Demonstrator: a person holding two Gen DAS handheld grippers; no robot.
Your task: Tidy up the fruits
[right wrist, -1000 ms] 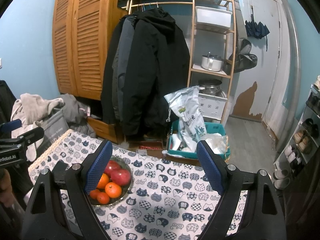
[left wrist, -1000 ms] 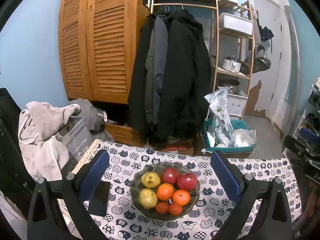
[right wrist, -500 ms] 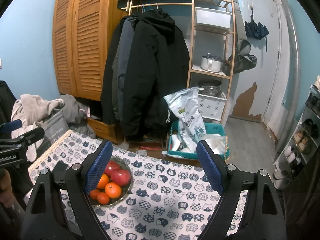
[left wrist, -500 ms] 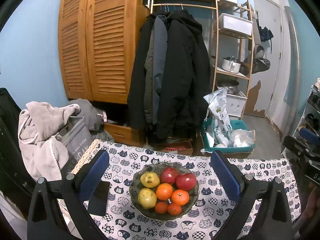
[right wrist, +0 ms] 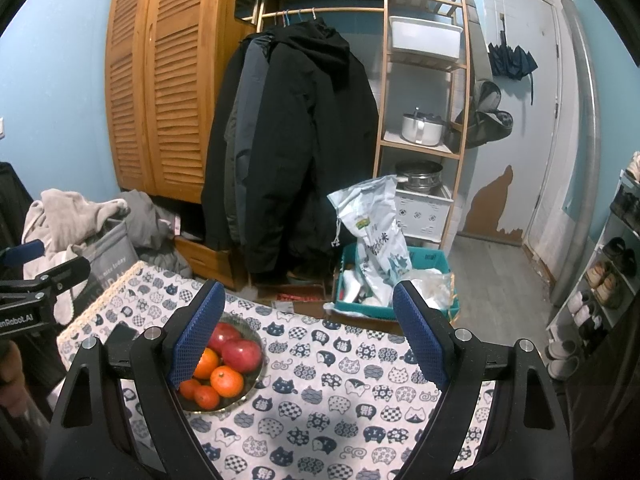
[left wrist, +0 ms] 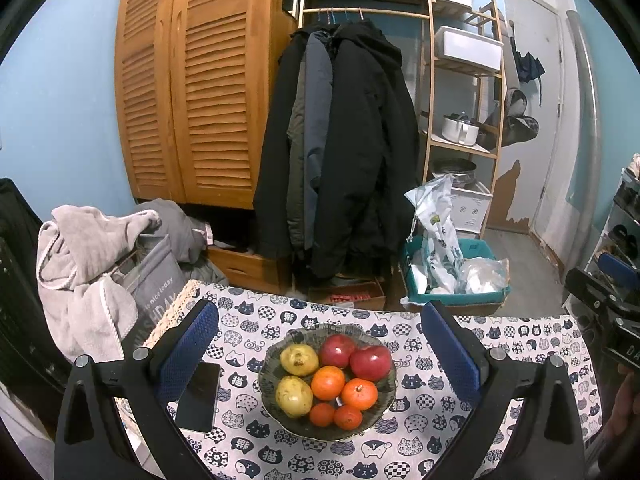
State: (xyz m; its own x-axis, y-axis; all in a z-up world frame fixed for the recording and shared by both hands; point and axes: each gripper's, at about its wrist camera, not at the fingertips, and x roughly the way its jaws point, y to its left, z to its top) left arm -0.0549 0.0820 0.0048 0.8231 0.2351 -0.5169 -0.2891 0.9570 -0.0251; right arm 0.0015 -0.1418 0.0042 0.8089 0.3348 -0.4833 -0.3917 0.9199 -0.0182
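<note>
Between the wide-apart blue pads of the left gripper (left wrist: 320, 344) sits the fruit bowl (left wrist: 327, 376), nothing clamped, the whole thing hovering above the table (left wrist: 256, 320) with its cat-print cloth. Right gripper (right wrist: 306, 330) is spread just as wide and empty too, aimed at bare cloth to the right of the bowl (right wrist: 256, 344), which peeks out behind its left pad.

Bowl contents from the left cam: two red apples (left wrist: 370, 362) at the back right, two yellowish pears (left wrist: 299, 359) on the left, and a bunch of oranges (left wrist: 328, 383) toward the front. A dark phone (left wrist: 199, 396) lies flat just left of the bowl. Past the table edge there's a rack of black coats (left wrist: 340, 148), a louvered wooden wardrobe (left wrist: 192, 92) and a teal crate (left wrist: 452, 276) stuffed with bags.
</note>
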